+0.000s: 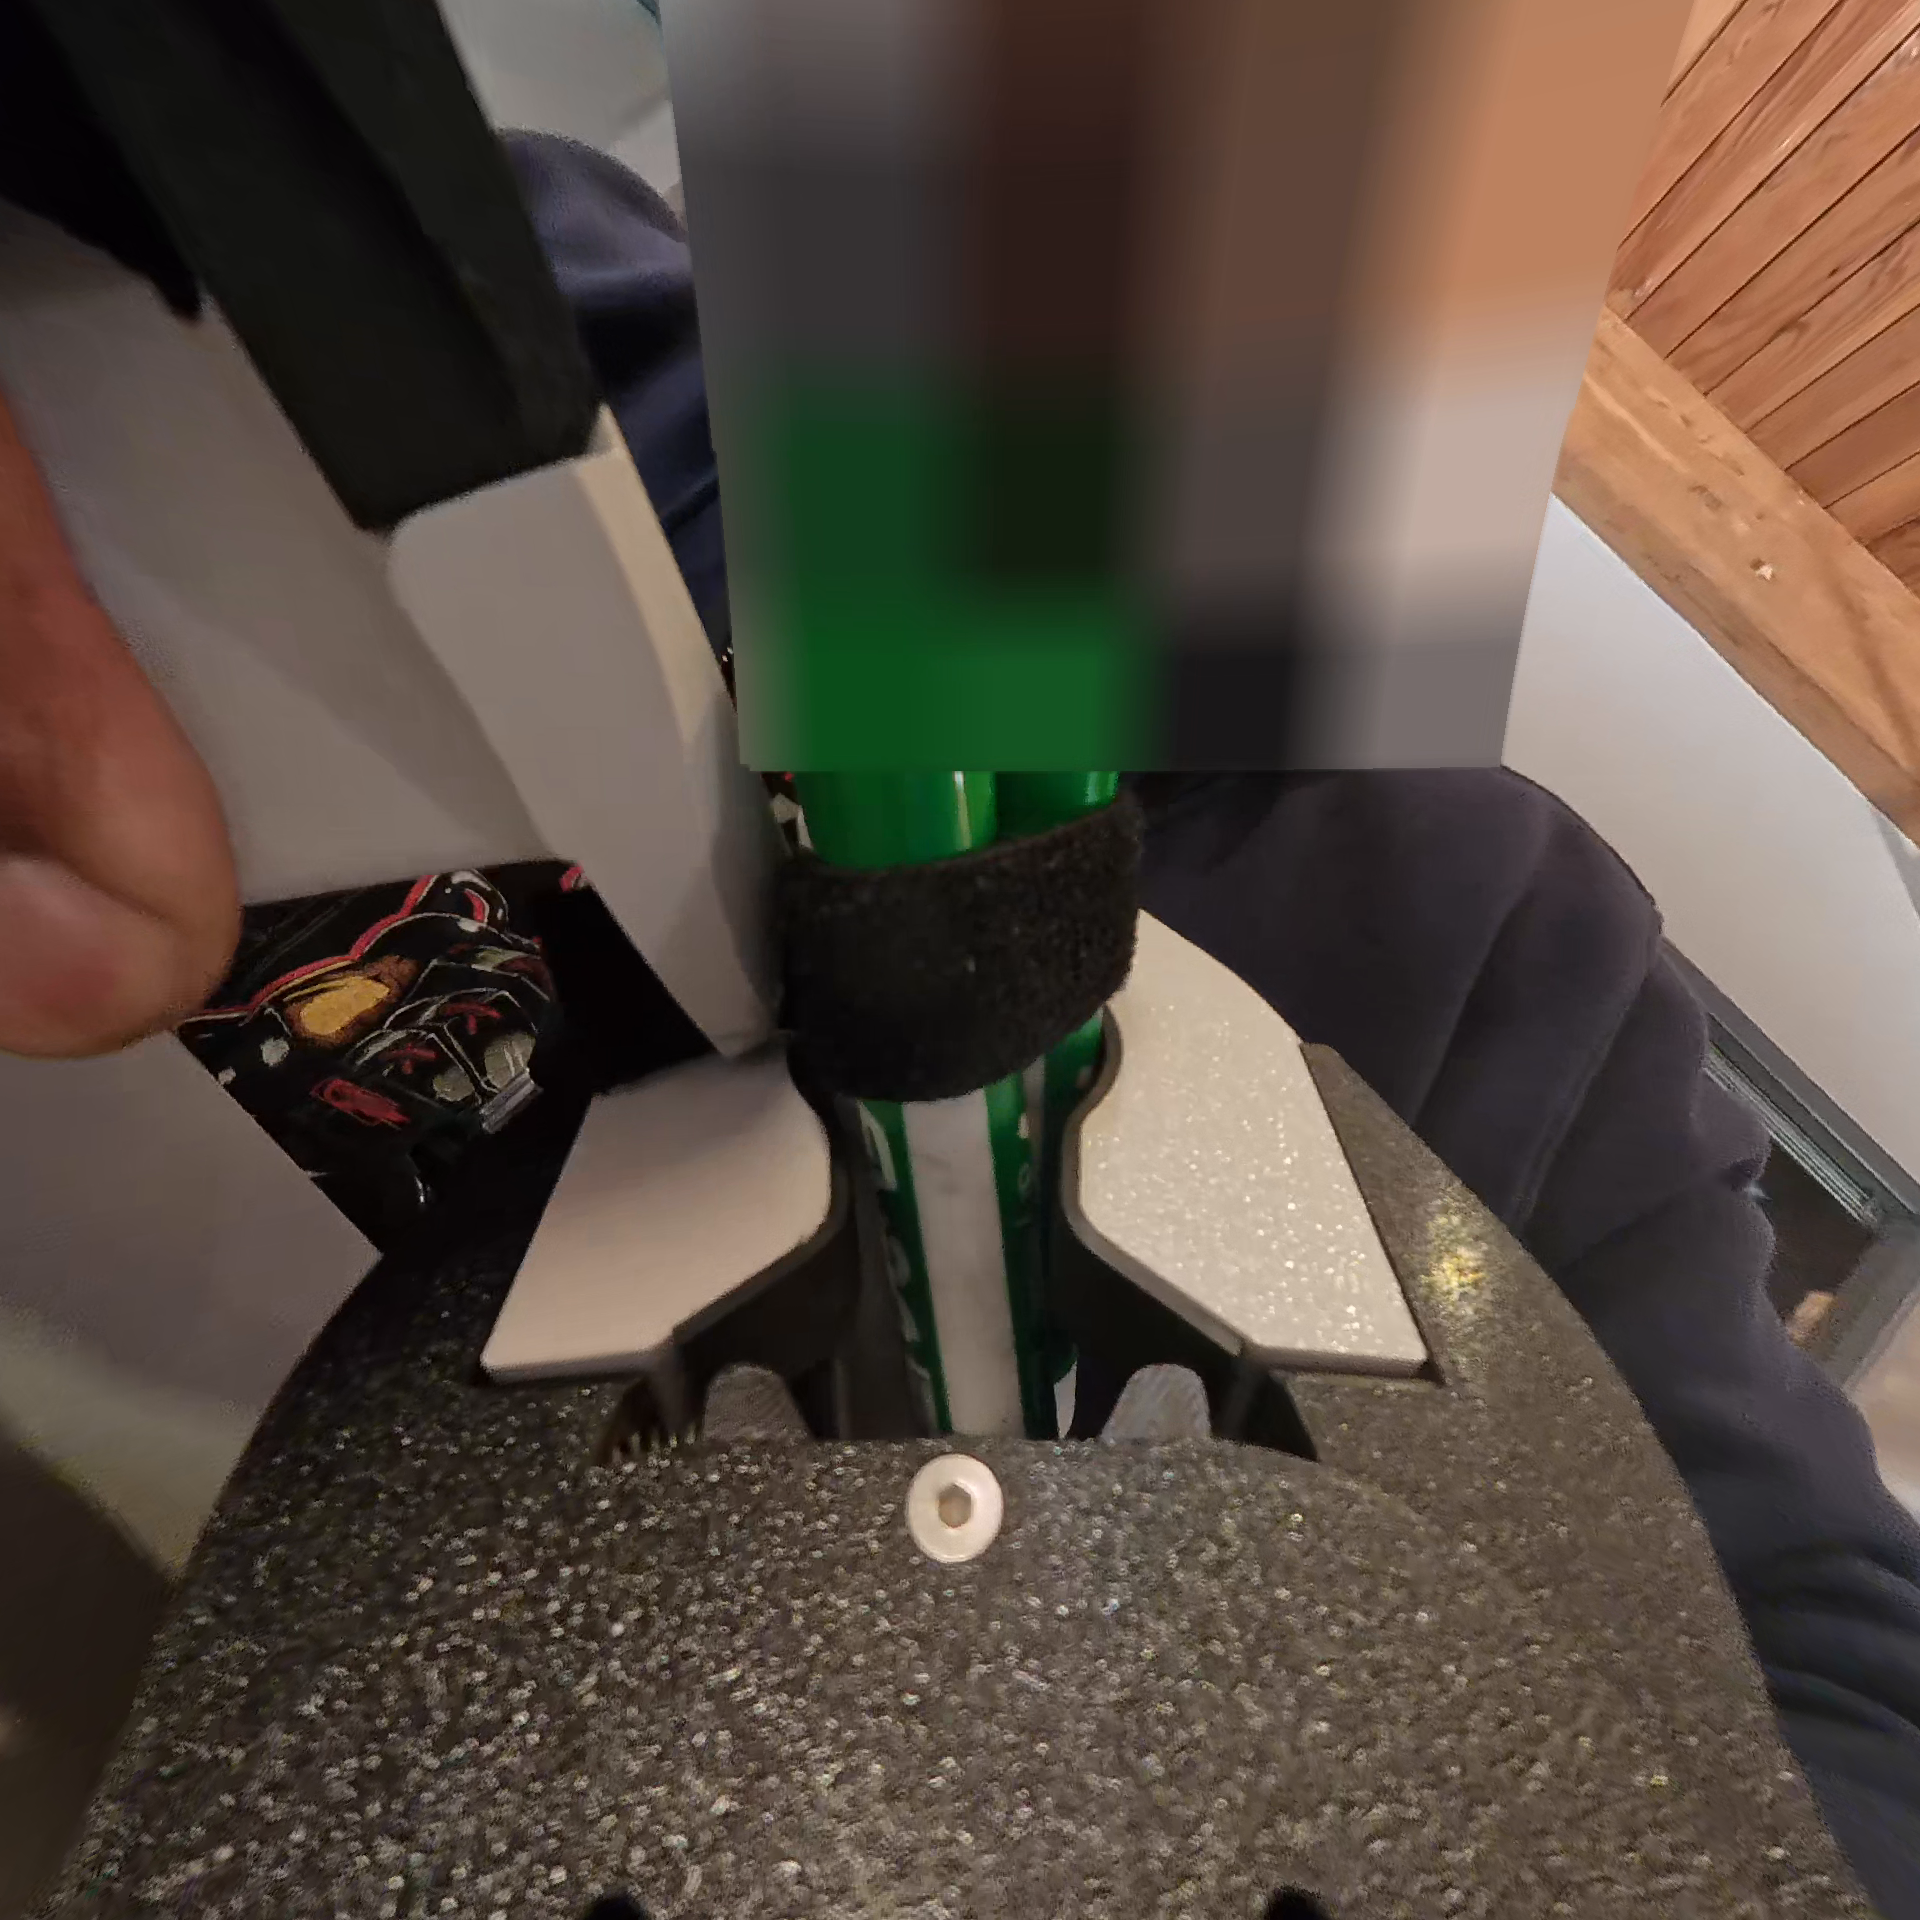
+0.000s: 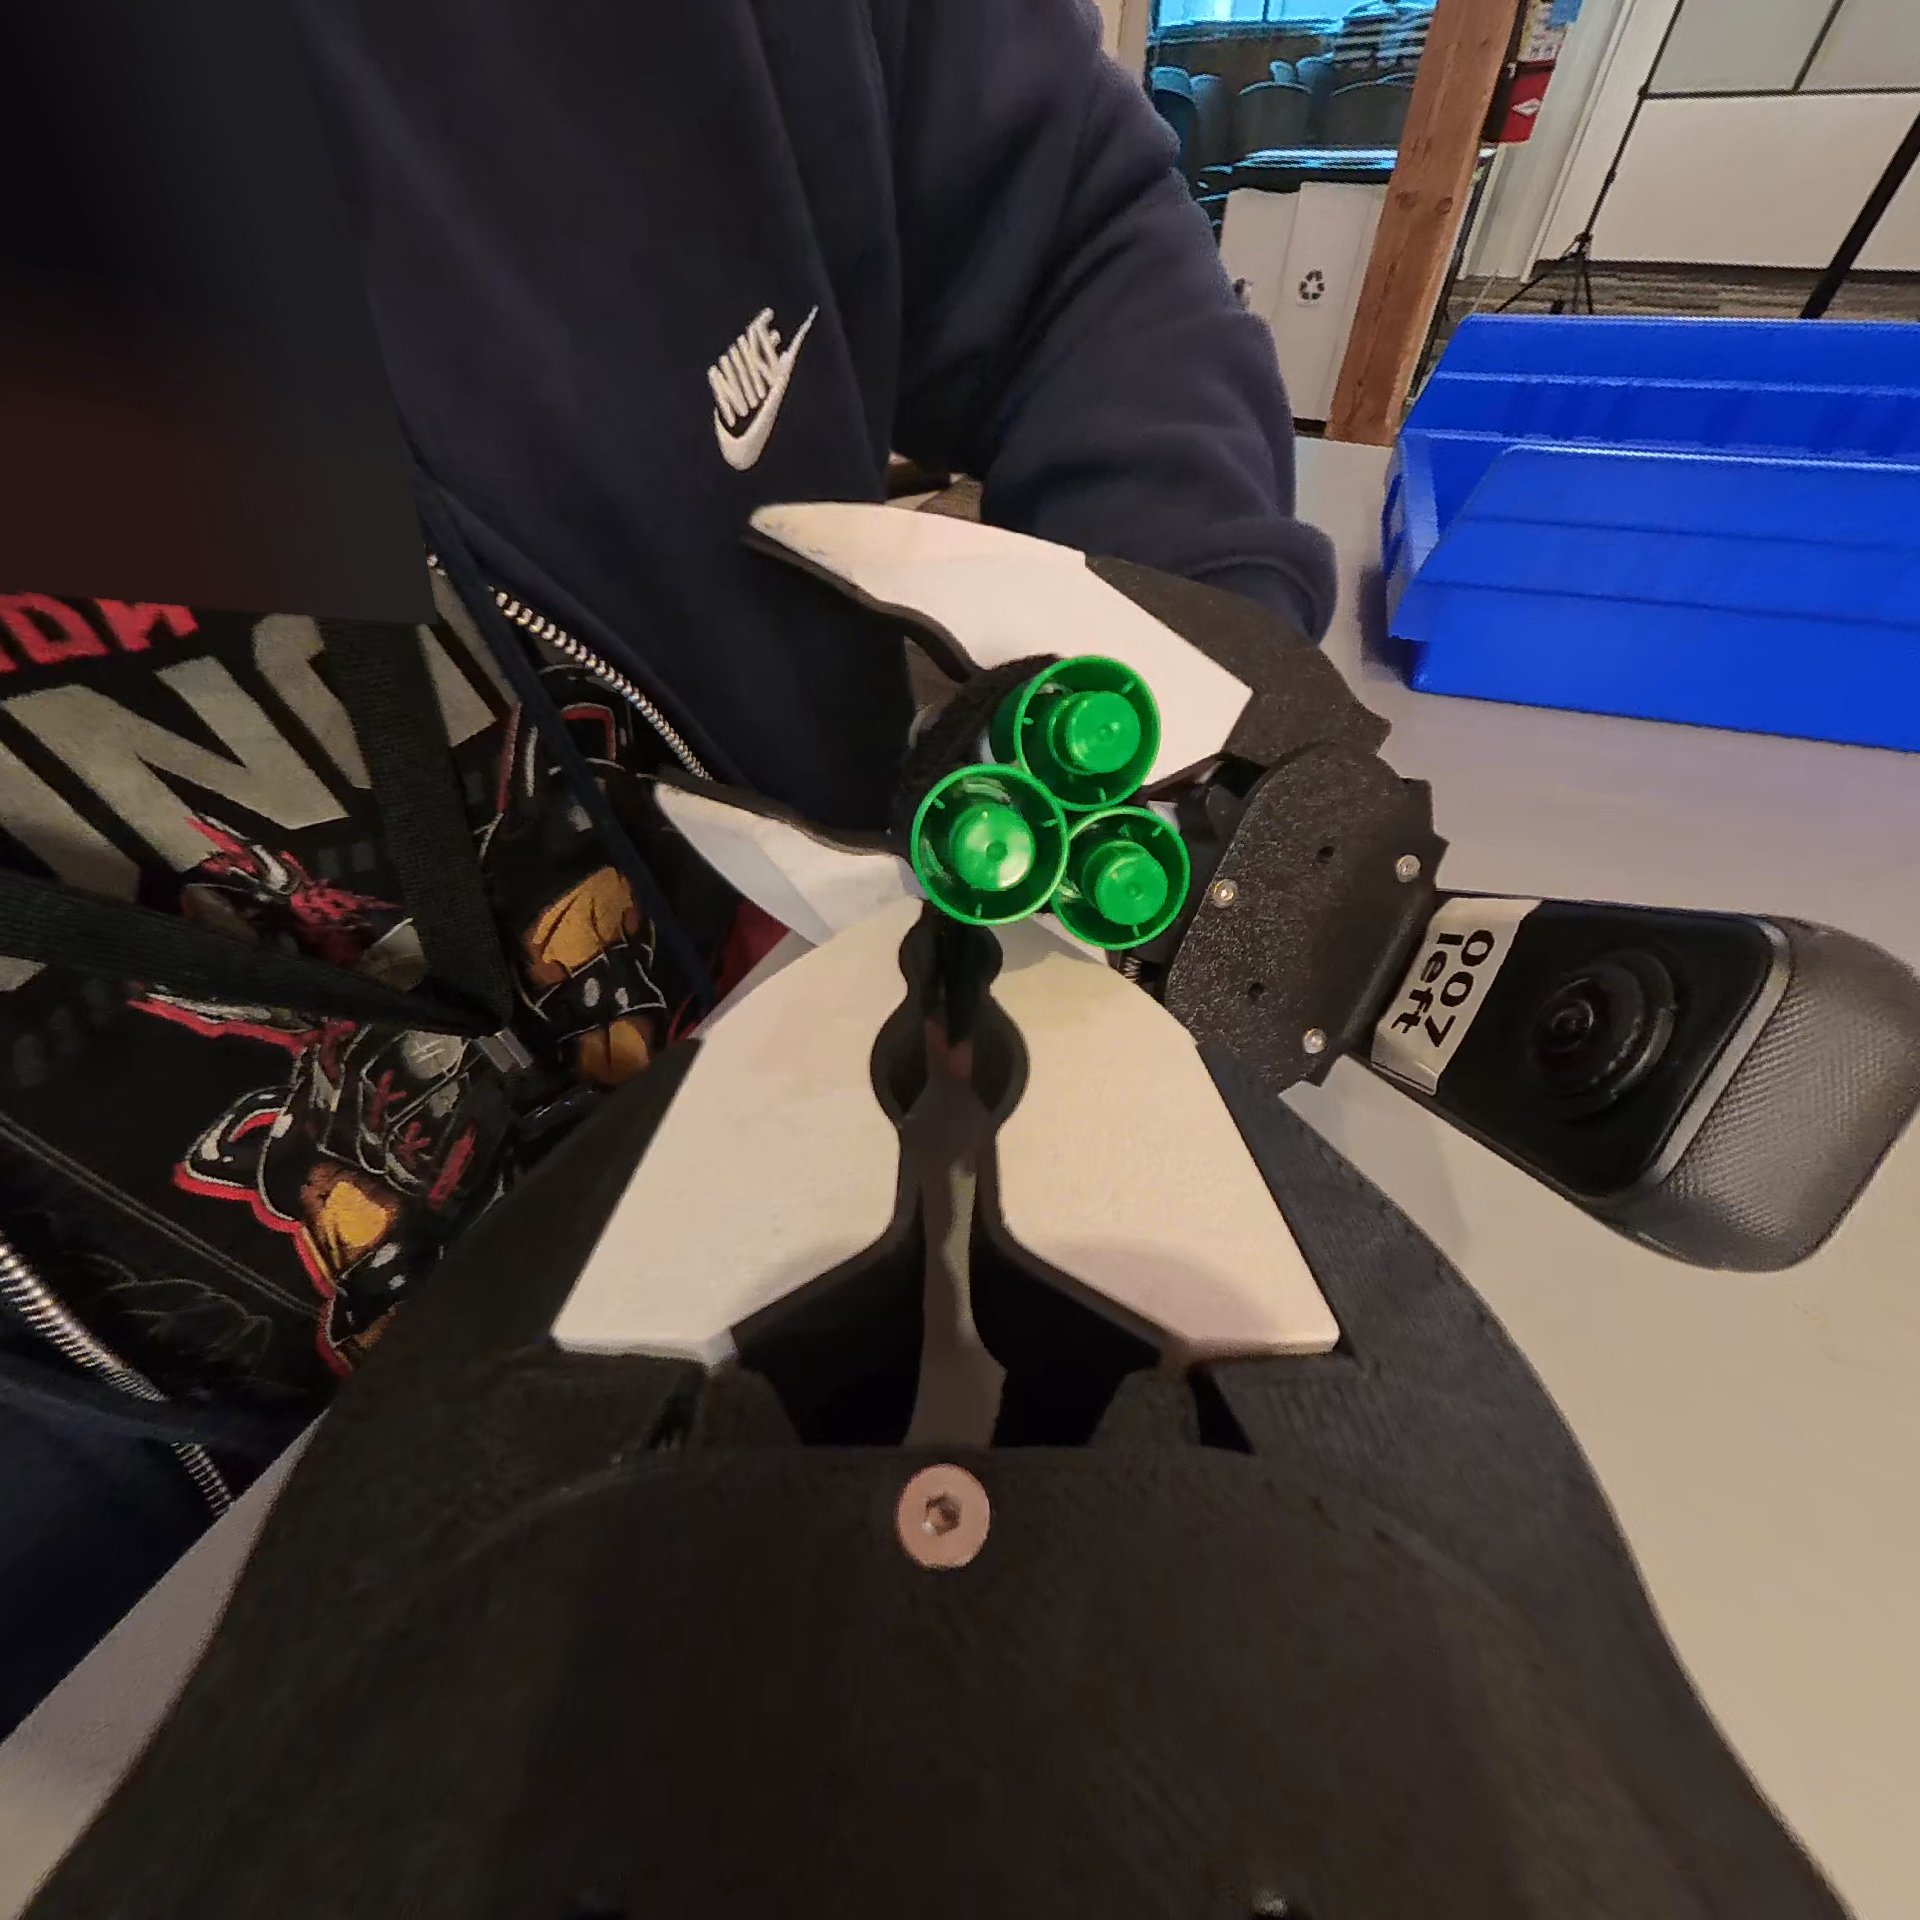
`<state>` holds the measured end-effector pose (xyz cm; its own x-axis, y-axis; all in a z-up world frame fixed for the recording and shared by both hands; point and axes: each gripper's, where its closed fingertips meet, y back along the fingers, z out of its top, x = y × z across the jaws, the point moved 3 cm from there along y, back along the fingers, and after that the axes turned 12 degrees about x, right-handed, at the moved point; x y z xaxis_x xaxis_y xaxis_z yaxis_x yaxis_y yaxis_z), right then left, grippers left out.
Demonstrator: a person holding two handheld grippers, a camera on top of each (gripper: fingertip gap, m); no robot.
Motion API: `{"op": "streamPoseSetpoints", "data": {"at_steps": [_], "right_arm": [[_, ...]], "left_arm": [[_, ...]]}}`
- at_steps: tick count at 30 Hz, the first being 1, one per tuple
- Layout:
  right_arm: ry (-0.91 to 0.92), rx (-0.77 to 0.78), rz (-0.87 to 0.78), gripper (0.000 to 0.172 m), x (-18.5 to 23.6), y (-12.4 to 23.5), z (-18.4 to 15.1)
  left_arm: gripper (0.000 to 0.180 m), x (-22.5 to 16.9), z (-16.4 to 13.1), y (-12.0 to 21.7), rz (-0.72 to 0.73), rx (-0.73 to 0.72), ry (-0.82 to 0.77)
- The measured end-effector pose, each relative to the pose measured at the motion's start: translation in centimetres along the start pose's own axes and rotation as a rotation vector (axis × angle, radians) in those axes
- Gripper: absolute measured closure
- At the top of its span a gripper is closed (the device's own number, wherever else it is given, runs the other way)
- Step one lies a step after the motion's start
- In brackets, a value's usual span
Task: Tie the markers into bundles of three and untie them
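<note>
Three green markers [image 1: 977, 1226] form a bundle with a black hook-and-loop strap [image 1: 956, 956] wrapped around it. My left gripper [image 1: 961, 1049] is shut on the bundle and holds it off the table, one finger on each side. In the right wrist view the marker ends [image 2: 992, 847] face the camera, between the left gripper's white fingers [image 2: 997, 592]. My right gripper [image 2: 951, 966] is shut on the strap's loose end [image 2: 951, 1003], right below the bundle. Its white finger [image 1: 582, 748] also shows in the left wrist view, touching the strap's left side.
A person in a dark hoodie [image 2: 727, 260] sits close behind the bundle, and a hand [image 1: 94, 883] shows at the left. A blue bin [image 2: 1662, 540] stands on the grey table [image 2: 1662, 1403] at the right. A wooden post [image 2: 1423, 208] stands beyond. Tip to tip, the grippers are about 6 cm apart.
</note>
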<state>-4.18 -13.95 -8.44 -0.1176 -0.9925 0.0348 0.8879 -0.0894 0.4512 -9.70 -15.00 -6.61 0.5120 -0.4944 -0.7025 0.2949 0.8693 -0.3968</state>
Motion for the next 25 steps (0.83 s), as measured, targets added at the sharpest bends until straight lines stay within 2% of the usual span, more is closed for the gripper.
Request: {"op": "streamPoseSetpoints", "data": {"at_steps": [4, 12, 21, 25], "right_arm": [[-0.025, -0.005, -0.041, 0.168, -1.0, 0.4, 0.0], [-0.114, -0.044, -0.087, 0.168, -1.8, 1.8, -1.2], [-0.137, -0.068, -0.024, 0.169, -1.5, 1.8, -2.2], [-0.116, -0.097, 0.054, 0.168, -0.6, 1.6, -2.3]], "left_arm": [[0.139, -0.3, 0.3, 0.9, -0.012, 0.052, -0.004], [0.139, 0.4, 1.9, 2.2, -0.020, -0.020, 0.023], [0.138, 1.5, 2.5, 2.2, 0.040, -0.153, 0.082], [0.138, 2.1, 2.8, 1.1, 0.075, -0.208, 0.128]]}}
